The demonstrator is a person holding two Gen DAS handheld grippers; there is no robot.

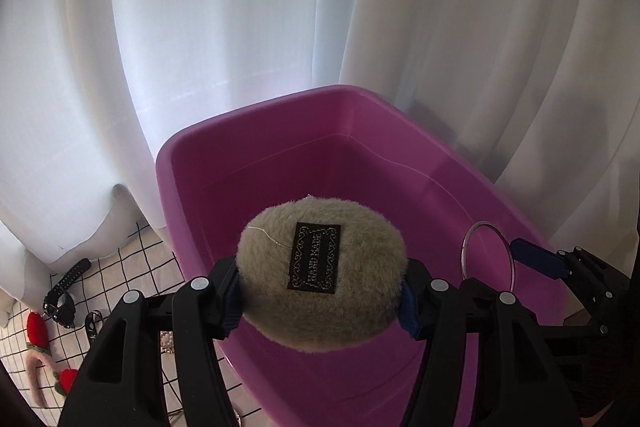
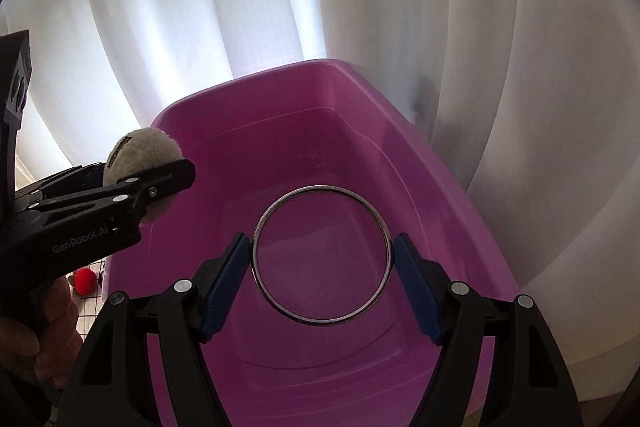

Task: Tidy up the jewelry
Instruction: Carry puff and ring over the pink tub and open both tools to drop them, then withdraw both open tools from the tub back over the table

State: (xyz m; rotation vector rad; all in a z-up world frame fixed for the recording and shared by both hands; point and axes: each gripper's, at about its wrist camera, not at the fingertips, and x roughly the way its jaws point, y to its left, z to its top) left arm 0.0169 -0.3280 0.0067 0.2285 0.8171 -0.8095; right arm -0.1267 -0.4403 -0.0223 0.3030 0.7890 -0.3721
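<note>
My left gripper (image 1: pixel 320 301) is shut on a beige furry round pouch (image 1: pixel 320 279) with a black "HAND MADE" label, held above the purple plastic bin (image 1: pixel 280 147). My right gripper (image 2: pixel 322 259) is shut on a thin silver bangle (image 2: pixel 320 321), held flat over the same bin (image 2: pixel 400 147). The bangle (image 1: pixel 486 253) and the right gripper's blue pad show at the right of the left wrist view. The pouch (image 2: pixel 140 155) and left gripper show at the left of the right wrist view. The bin's inside looks bare.
White curtains (image 1: pixel 240 27) hang right behind the bin. Left of the bin, on a white grid-pattern cloth (image 1: pixel 132 267), lie a black watch (image 1: pixel 64 291), red and pink knitted pieces (image 1: pixel 38 331), a small metal clasp (image 1: pixel 93 323) and a pearl piece (image 1: pixel 168 341).
</note>
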